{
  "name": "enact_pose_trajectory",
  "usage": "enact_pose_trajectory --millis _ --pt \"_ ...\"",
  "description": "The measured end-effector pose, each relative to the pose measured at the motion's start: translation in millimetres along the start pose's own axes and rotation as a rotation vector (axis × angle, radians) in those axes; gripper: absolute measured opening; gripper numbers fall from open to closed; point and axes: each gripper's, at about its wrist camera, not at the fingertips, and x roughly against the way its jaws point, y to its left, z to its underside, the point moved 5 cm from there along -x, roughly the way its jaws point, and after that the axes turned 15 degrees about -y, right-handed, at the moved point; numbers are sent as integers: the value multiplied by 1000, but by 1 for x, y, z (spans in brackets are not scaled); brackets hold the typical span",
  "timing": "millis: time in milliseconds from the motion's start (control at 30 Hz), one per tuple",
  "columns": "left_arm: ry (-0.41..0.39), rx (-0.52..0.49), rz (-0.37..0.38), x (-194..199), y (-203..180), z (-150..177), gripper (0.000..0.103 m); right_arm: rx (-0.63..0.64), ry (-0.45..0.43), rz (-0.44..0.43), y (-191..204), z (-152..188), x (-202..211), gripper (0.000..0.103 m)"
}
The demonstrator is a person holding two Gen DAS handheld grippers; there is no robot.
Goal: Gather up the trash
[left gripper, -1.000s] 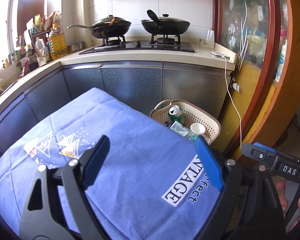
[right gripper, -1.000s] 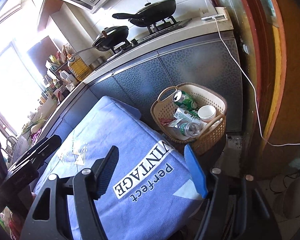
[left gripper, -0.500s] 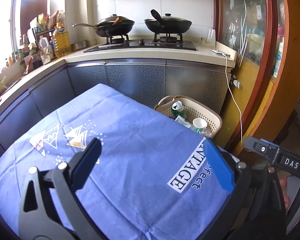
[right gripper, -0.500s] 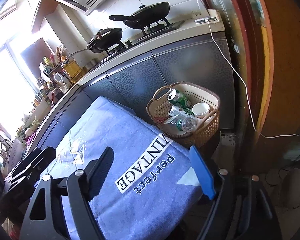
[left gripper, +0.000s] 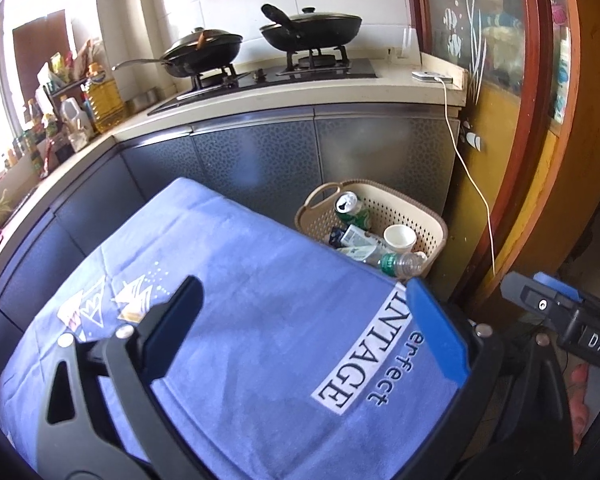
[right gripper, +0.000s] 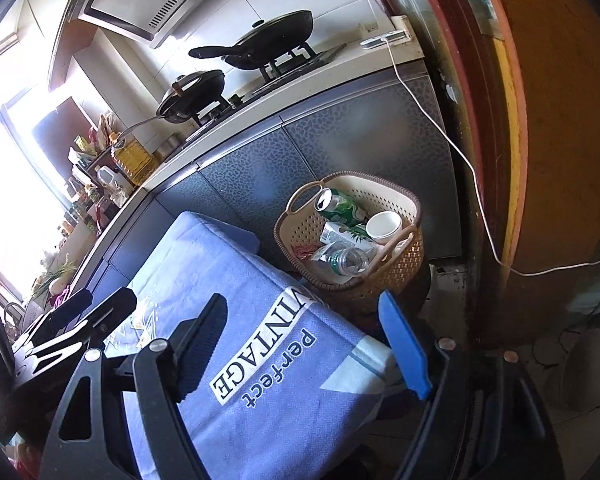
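Trash: a green drink can (right gripper: 342, 206), white paper cup (right gripper: 384, 226), clear plastic bottle (right gripper: 346, 259) and wrappers lie inside a tan woven plastic basket (right gripper: 406, 268) on the floor, against the grey kitchen cabinets (left gripper: 260, 152).
Left gripper (left gripper: 312, 320): fingers spread open, empty, above the cloth.
Right gripper (right gripper: 308, 340): fingers apart, holding nothing.
Likely reason: collecting looks finished.
Table: covered by a blue printed cloth (left gripper: 240, 300), bare of litter.
Room: two black pans (left gripper: 312, 32) on the stove.
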Motion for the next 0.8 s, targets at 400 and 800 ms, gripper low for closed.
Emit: enact_pose_trajectory --millis 400,800 --pt "25 -41 -21 -47 -34 -10 97 21 2 35 -29 -15 -21 78" --pt "28 -60 -45 -74 -44 -11 97 83 12 59 -42 -15 -42 78"
